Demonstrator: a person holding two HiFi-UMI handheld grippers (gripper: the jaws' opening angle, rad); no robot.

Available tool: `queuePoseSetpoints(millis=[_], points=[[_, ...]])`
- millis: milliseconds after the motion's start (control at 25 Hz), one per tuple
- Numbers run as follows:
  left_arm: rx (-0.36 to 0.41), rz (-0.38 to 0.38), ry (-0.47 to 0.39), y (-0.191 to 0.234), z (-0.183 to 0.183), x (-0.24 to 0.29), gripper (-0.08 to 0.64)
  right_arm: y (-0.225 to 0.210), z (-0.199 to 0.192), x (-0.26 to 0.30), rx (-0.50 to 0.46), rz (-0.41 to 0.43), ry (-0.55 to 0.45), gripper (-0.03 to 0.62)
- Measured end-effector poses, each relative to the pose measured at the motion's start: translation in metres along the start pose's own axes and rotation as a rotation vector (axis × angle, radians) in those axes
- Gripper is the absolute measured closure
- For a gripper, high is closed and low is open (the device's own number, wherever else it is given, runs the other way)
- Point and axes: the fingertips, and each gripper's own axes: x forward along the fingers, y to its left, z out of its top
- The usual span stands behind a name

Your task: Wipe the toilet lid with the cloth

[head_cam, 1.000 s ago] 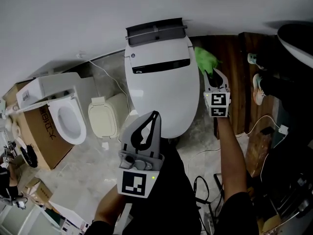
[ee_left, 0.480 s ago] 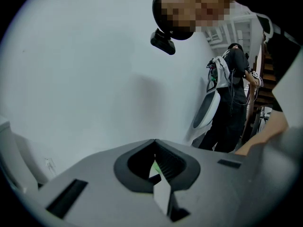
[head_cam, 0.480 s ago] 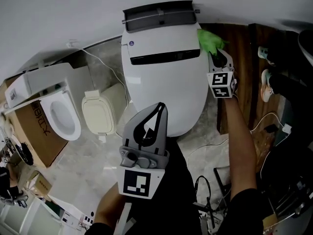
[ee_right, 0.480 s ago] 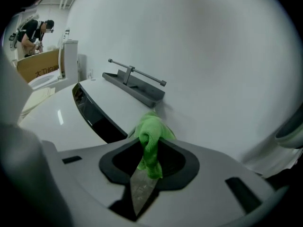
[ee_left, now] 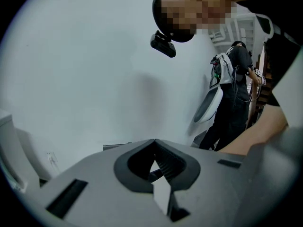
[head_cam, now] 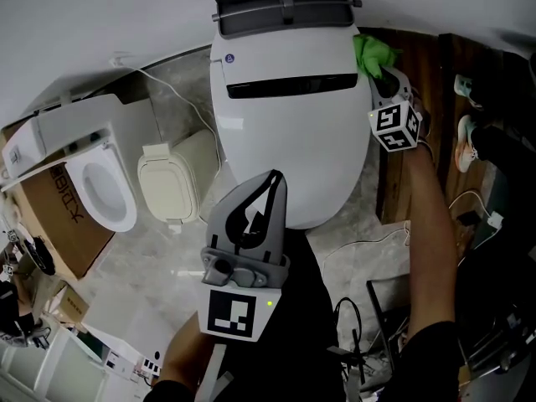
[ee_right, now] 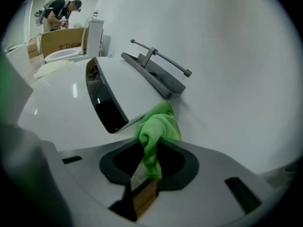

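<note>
One cloth pinched in right hand-held gripper, at toilet lid corner

I seem to be working in a test or storage room, not a lived-in bathroom. A white smart toilet stands at top centre. At the left, a second toilet rests on a cardboard box. A cream seat unit sits between the two on the marbled floor. Loose cables trail at lower right.

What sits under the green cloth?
The glossy white toilet lid, at its rear right edge. The green cloth, pinched by the right gripper, covers the contact spot itself.
</note>
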Motion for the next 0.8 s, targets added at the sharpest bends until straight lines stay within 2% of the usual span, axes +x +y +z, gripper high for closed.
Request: queuePoseSetpoints(millis=[400,600,800], points=[[-0.011,-0.012,0.002,-0.007,-0.005,-0.002,0.551,0.021,-0.002,-0.008,-0.263,0.021,0.029,0.495],[-0.022,-0.007,-0.006,-0.014,-0.006,-0.008,0.551,0.033,-0.008,-0.015,-0.319,0.042,0.046,0.495],[-0.027,0.002,-0.014,-0.020,-0.008,-0.020,0.551,0.050,-0.018,-0.025,-0.327,0.056,0.058,0.496]])
